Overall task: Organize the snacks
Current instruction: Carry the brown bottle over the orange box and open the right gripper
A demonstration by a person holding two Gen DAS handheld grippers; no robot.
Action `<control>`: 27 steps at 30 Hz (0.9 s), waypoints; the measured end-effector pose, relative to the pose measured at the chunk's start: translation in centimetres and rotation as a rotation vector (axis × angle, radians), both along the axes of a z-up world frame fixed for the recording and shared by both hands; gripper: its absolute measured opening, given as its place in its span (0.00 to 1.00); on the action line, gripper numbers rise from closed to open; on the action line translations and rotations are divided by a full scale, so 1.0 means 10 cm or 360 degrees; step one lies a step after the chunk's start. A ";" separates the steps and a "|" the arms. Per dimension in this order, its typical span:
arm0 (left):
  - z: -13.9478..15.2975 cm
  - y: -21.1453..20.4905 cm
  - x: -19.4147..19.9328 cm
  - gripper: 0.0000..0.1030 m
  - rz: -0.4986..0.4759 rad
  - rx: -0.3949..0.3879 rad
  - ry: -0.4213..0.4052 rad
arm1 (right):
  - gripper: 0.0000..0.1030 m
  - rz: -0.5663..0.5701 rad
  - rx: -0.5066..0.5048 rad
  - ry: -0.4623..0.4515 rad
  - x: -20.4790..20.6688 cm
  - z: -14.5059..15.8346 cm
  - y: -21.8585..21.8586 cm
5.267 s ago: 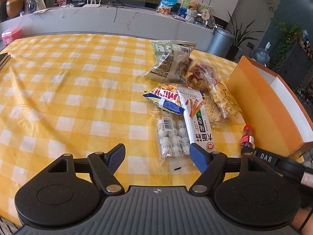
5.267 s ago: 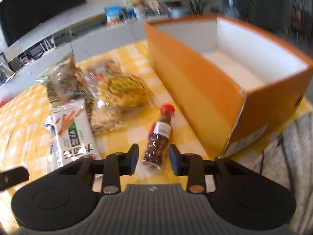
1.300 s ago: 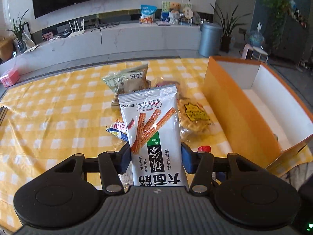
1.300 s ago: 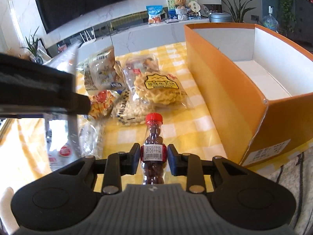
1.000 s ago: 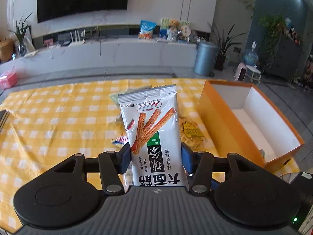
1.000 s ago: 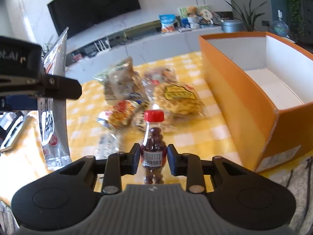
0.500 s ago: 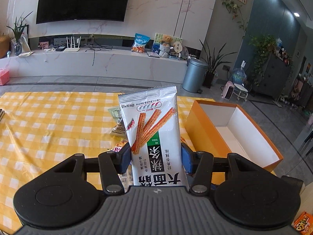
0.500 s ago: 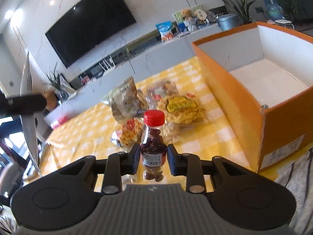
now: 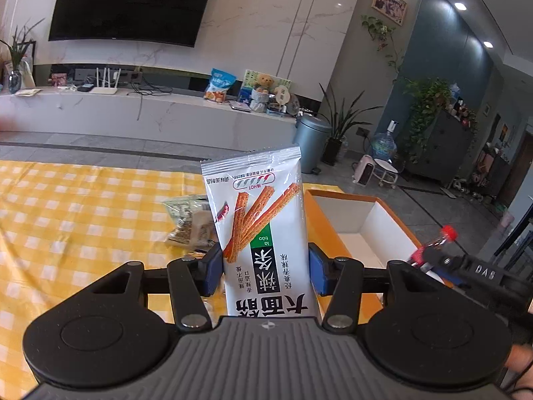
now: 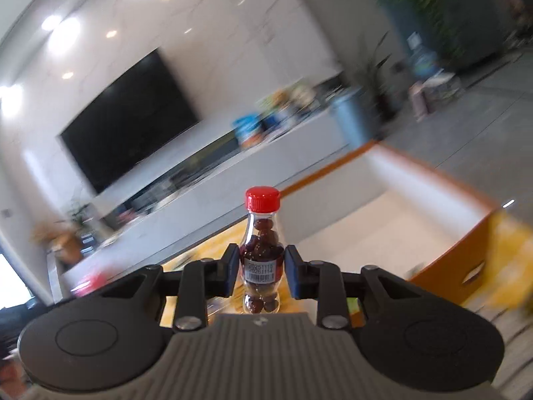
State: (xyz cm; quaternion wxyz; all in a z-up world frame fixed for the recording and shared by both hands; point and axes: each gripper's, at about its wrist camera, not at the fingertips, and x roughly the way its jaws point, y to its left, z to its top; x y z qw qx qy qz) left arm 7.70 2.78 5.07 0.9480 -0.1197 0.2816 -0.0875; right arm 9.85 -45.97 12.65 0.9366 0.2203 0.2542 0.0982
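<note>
Two snacks are up: our left tongs (image 9: 265, 271) clamp the packet (image 9: 261, 233), right tongs (image 10: 261, 275) grip the bottle (image 10: 262, 253), both near the box (image 9: 376, 230) for dropping in.

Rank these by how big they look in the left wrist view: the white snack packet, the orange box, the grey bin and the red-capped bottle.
1. White snack packet, though it sits nearest the camera, which inflates it.
2. Orange box, partly hidden behind the packet.
3. Grey bin.
4. Red-capped bottle, only partly in view.
</note>
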 end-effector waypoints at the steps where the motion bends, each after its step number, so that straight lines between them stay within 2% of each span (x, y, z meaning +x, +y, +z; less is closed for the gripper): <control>1: -0.02 -0.02 0.01 0.57 -0.0007 -0.0005 0.0006 | 0.27 -0.0052 -0.0039 0.0002 0.02 0.03 -0.08; 5: -0.08 -0.10 0.05 0.57 -0.0030 0.0015 0.0034 | 0.27 -0.0169 -0.0037 0.0049 0.16 -0.01 -0.37; 9: -0.14 -0.17 0.07 0.57 -0.0060 0.0042 0.0064 | 0.27 -0.0217 -0.0213 0.0187 0.38 -0.16 -0.41; 19: -0.30 -0.18 0.12 0.57 -0.0057 0.0093 0.0156 | 0.28 -0.0110 -0.0298 0.0442 0.73 -0.56 -0.47; 22: -0.31 -0.17 0.13 0.57 -0.0058 0.0094 0.0171 | 0.28 -0.0068 -0.0469 0.0477 0.78 -0.53 -0.39; 27: -0.31 -0.17 0.11 0.57 -0.0068 0.0099 0.0182 | 0.28 0.0016 -0.0594 0.0532 0.80 -0.57 -0.27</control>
